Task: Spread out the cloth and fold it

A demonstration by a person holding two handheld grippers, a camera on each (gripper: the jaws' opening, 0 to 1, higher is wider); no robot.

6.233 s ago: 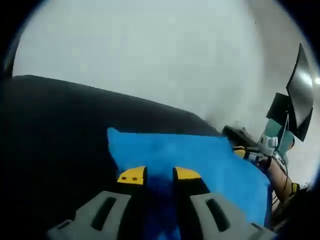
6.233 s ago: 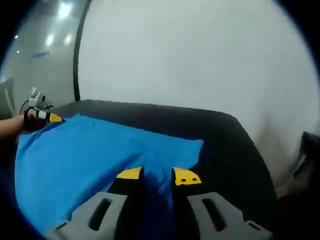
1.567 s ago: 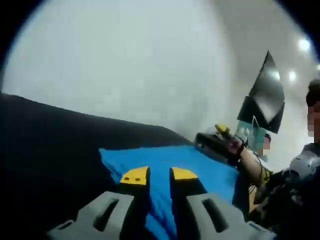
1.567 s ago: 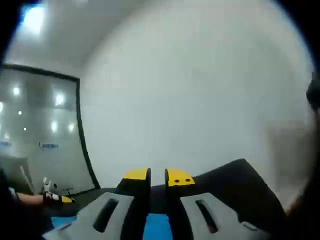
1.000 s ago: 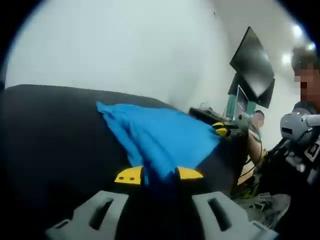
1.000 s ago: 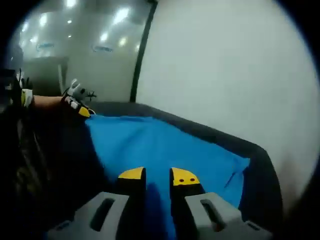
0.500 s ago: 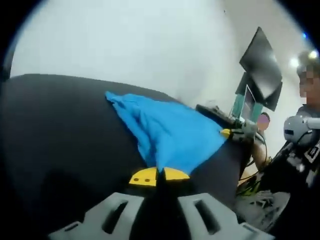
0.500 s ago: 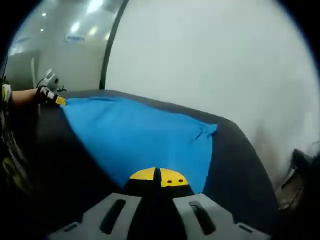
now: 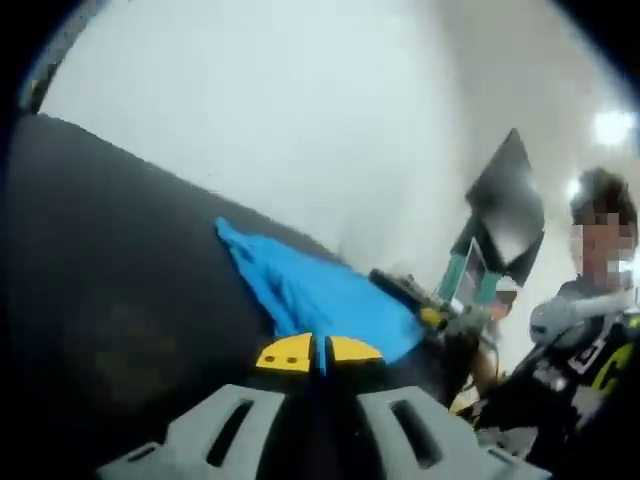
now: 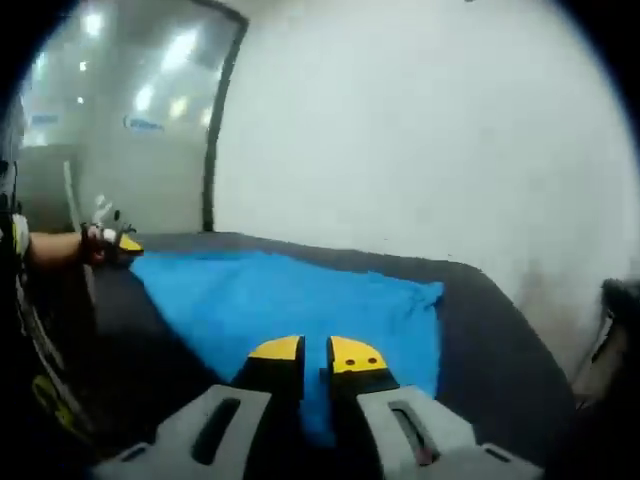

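the cloth, a plain blue sheet, lies spread over the dark counter. its far edge runs near the counter's far side and a far corner points toward the right end.

left claw: the yellow tips are pressed together with a thin sliver of blue between them. judgement: it is clamped on a near corner of the cloth. from that pinch the cloth runs away toward a far corner in a narrowing strip with some soft ridges. the counter is bare to the left of it.

right claw: the tips stand almost together with a narrow slot, and blue fabric passes under and between them. judgement: it is closed on the near edge of the cloth, at the other near corner.

the left claw also appears at the left of the right gripper view, low at the cloth's corner. the right claw appears at the right of the left gripper view, at the cloth's edge.

reason for this hold: with one near corner in each claw the near edge is kept taut, so the sheet stays flat and both corners can be carried together to the far edge for the fold. the spreading step looks largely done; the fold is not yet made.

risk: the ridges by the left claw may be trapped in the fold.

a dark panel stands beyond the counter. no writing or brand can be read; a small mark on the glass wall is too blurred.
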